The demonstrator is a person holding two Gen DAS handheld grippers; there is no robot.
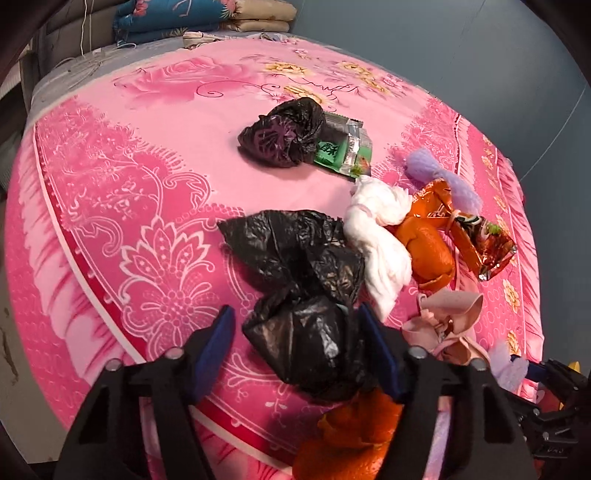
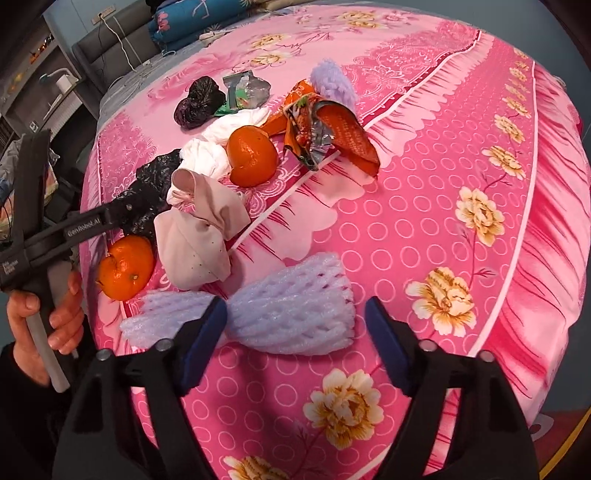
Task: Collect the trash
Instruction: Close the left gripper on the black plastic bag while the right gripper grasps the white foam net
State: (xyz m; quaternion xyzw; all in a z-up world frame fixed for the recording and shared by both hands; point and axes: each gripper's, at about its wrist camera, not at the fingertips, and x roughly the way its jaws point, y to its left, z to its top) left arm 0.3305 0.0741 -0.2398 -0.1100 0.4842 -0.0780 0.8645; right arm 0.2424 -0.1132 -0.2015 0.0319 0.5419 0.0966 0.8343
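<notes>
A crumpled black plastic bag (image 1: 303, 295) lies on the pink floral bedspread (image 1: 147, 184), between the fingers of my left gripper (image 1: 295, 332). Its right pad touches the bag and a thin gap shows at the left pad, so it stands open. My right gripper (image 2: 295, 325) is open over a pale purple foam fruit net (image 2: 288, 317); the left finger sits at the net's pinched middle and the right finger stands off its edge. In the right wrist view the left gripper (image 2: 122, 214) reaches into the black bag (image 2: 147, 195), with a hand (image 2: 55, 317) on its handle.
More litter lies behind: a white wad (image 1: 376, 236), orange peel (image 1: 428, 247), an orange snack wrapper (image 2: 343, 136), a green wrapper (image 1: 340, 147), a small knotted black bag (image 1: 284, 136), a pinkish bag (image 2: 199, 232), two tangerines (image 2: 251, 155) (image 2: 125, 266), another purple net (image 2: 332, 83). Folded quilts (image 1: 184, 18) at the head.
</notes>
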